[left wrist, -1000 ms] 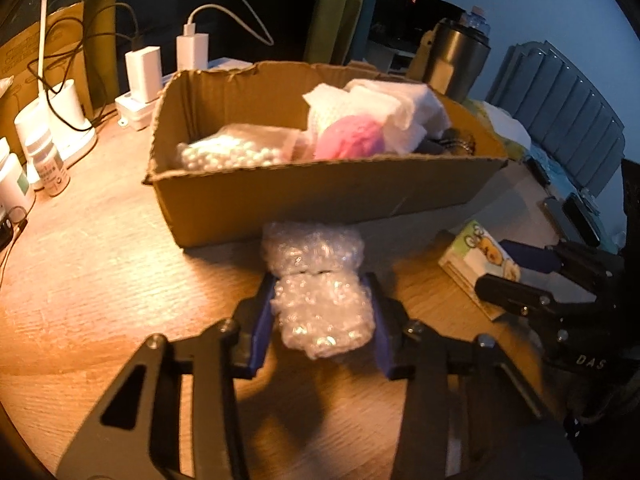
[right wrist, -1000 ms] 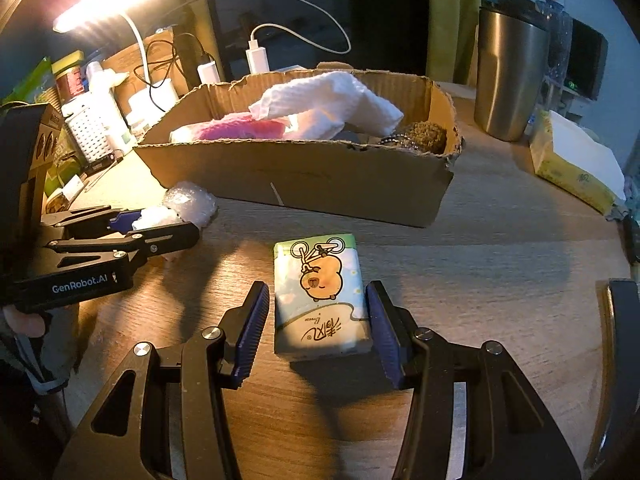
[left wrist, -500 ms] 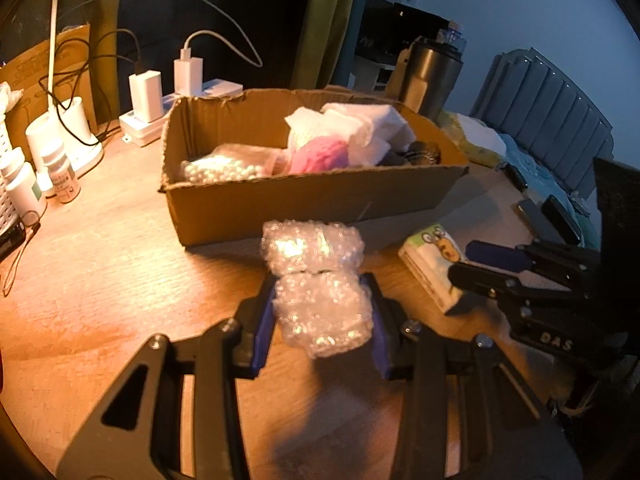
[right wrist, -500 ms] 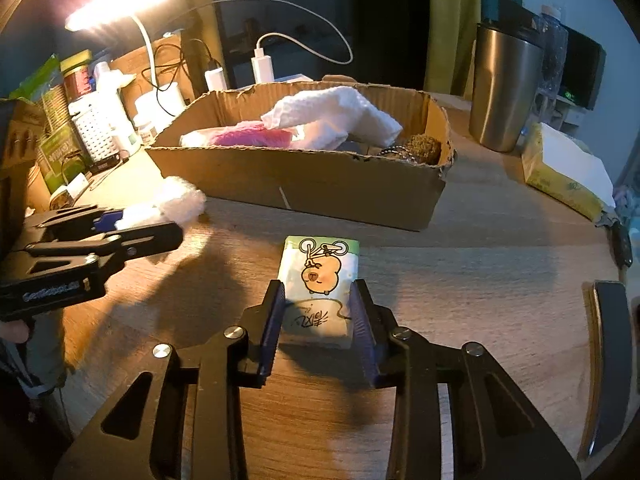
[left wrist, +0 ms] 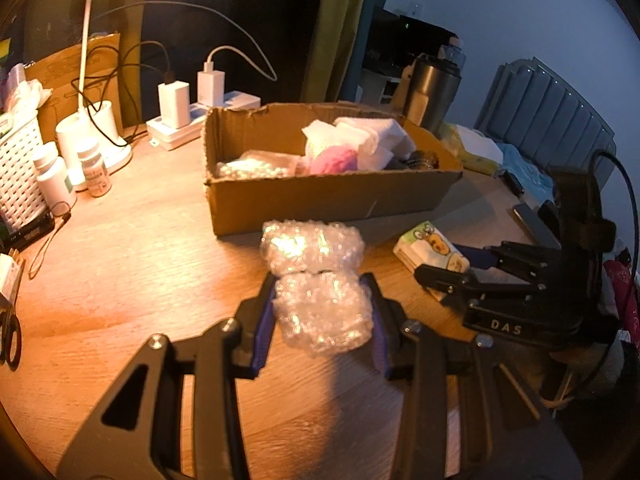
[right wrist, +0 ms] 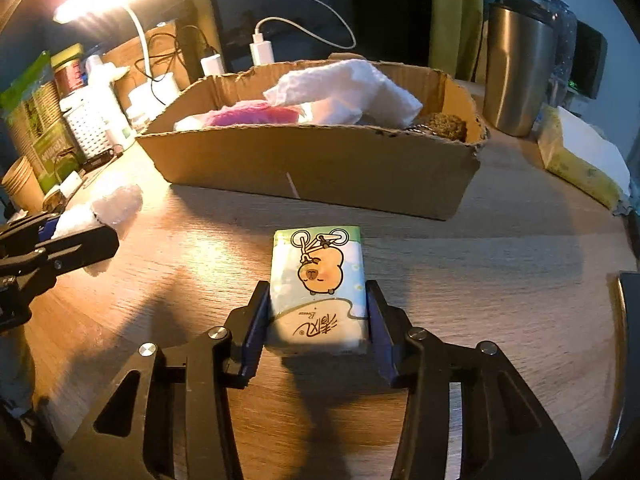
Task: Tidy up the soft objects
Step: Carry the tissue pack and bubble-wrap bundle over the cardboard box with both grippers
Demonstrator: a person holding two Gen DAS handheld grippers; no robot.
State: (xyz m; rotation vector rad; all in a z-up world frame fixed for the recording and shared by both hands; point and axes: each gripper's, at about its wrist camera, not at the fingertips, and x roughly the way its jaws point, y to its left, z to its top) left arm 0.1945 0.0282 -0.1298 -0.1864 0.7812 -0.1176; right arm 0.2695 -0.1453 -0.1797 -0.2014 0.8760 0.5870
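My left gripper point(left wrist: 322, 316) is shut on a wad of clear bubble wrap point(left wrist: 316, 280) and holds it above the wooden table, in front of the cardboard box point(left wrist: 320, 200). My right gripper point(right wrist: 318, 320) is shut on a tissue pack point(right wrist: 318, 280) with a cartoon animal, lifted a little off the table. The box point(right wrist: 312, 160) holds white cloth point(right wrist: 344, 92), a pink fluffy thing point(right wrist: 248, 116), a bag of white beads point(left wrist: 252, 166) and a brown scrubber point(right wrist: 446, 126). Each gripper shows in the other's view: the right one point(left wrist: 440, 276), the left one point(right wrist: 60, 240).
A steel tumbler point(right wrist: 516, 76) and a yellow tissue pack point(right wrist: 580, 164) stand right of the box. Chargers and cables point(left wrist: 188, 100), a lamp base point(left wrist: 90, 136), pill bottles point(left wrist: 94, 168) and a white basket point(left wrist: 16, 176) crowd the left. Scissors point(left wrist: 8, 332) lie at the left edge.
My right gripper closed on the tissue pack and raised it slightly. My left gripper lifted the bubble wrap higher and drew back from the box.
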